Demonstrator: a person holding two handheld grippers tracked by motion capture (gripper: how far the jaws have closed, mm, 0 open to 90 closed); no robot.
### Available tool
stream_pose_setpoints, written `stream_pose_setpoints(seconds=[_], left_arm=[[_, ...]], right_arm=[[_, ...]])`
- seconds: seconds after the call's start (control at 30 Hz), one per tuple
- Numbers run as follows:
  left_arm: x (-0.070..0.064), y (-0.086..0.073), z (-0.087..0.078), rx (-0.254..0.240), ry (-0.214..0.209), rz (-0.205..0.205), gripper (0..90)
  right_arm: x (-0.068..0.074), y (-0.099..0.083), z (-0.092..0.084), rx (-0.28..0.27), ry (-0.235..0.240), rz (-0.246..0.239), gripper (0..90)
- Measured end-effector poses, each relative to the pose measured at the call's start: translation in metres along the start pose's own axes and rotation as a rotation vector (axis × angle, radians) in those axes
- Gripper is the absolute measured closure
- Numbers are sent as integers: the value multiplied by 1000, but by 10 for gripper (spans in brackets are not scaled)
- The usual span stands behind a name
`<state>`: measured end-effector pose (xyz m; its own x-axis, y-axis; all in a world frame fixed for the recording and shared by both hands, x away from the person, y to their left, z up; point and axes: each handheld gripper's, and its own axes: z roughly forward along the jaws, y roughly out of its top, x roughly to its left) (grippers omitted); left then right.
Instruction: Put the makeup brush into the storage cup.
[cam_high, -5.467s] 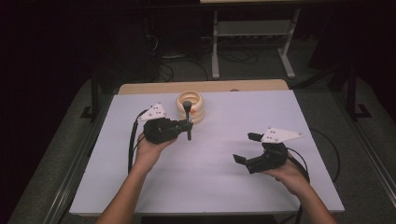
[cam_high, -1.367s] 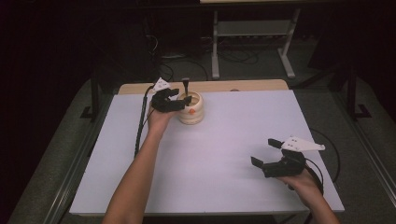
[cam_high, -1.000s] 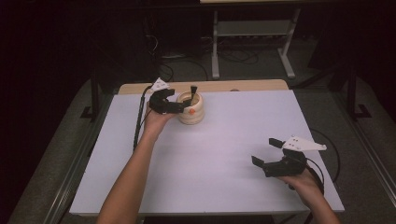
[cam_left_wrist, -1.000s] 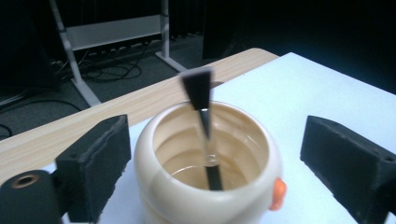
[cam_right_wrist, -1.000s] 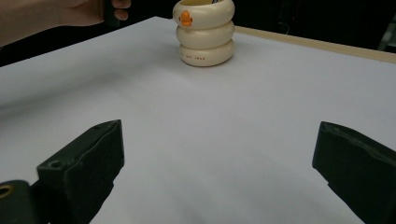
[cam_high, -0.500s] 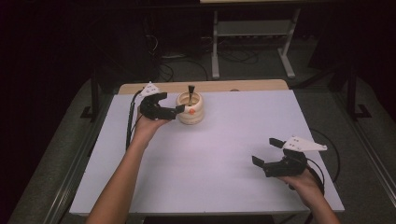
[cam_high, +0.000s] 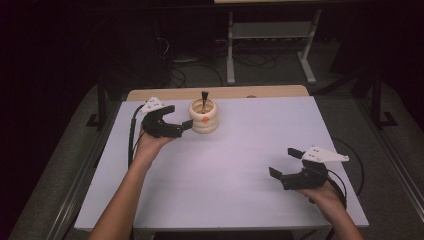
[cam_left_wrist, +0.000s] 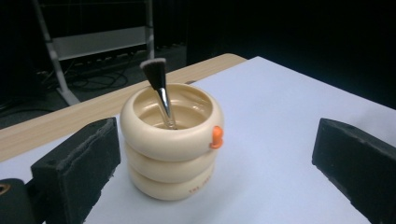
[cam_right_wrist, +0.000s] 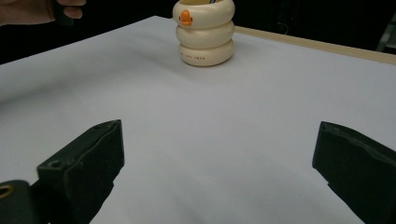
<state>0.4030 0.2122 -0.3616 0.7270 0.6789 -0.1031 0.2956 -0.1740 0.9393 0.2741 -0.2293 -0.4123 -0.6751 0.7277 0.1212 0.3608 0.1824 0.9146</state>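
Since the earlier frames, our left gripper (cam_high: 178, 118) has let go of the brush (cam_high: 204, 96) and backed off to the left of the holder (cam_high: 204, 117); its jaws have just been opening, and nothing sits between them. They stand wide apart, just beside the holder without touching it. Our right gripper (cam_high: 286, 162) has kept its place at the near right of the table (cam_high: 240, 200), jaws also wide and empty, well apart from everything else.

From the high view we see the holder at the far side of the table, left of centre: a cream pot shaped like three stacked rings. The brush stands inside it, bristles up, a dark tuft above the rim. A wooden strip (cam_high: 270, 91) edges the far side of the white tabletop.

Looking along the left gripper we get the close detail. The holder (cam_left_wrist: 171, 140) sits ahead between the two black pads, toward the left one. The brush (cam_left_wrist: 159, 91) leans left inside it, showing a silver ferrule and a pale tip on its dark bristles. A small orange knob (cam_left_wrist: 216, 137) sticks out of the top ring.

Looking along the right gripper, we see the holder (cam_right_wrist: 205, 35) far off with the knob (cam_right_wrist: 186, 17) facing us, and faint lettering on its lowest ring. Our left hand (cam_right_wrist: 37, 9) peeks in at the upper left corner.
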Motion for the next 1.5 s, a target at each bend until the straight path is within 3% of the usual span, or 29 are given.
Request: stream_pose_setpoints(seconds=[0.43,1.5], left_arm=[[-16,-5,-20,0,-14,-2,8],[-47,-41,-67,-8,-32,29,8]], right_arm=[[0,0,-1,-5,-8,-4,16],[-1,1,-4,-19,-31,7,5]])
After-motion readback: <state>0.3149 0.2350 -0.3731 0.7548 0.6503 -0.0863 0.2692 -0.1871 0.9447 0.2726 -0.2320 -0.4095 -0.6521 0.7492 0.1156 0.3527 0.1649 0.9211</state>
